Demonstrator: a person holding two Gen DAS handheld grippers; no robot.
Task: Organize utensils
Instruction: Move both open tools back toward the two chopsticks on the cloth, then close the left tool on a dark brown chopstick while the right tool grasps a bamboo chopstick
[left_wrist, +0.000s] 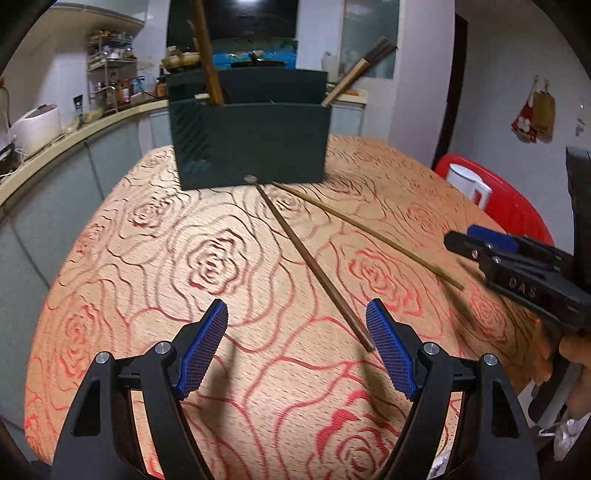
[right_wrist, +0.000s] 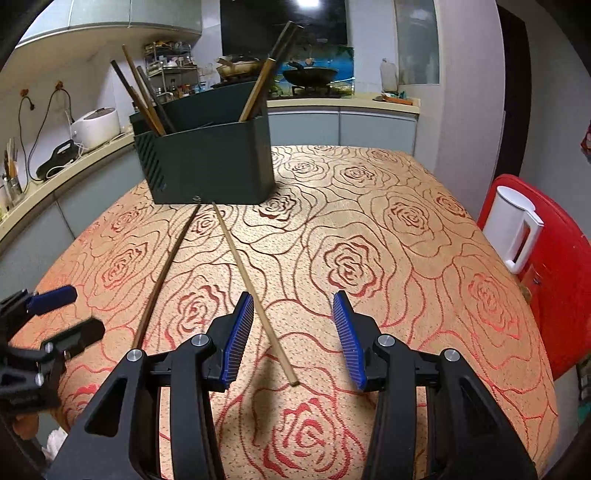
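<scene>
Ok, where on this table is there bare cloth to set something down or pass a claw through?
Free: the wide stretch right of the light chopstick, out to the table edge by the red chair, and the cloth left of the dark chopstick. Crowded: the narrow wedge between both chopsticks, closing at the green utensil holder.

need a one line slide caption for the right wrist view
Open right tool over a light chopstick on the rose-print tablecloth, a dark chopstick alongside, green utensil holder beyond.
</scene>
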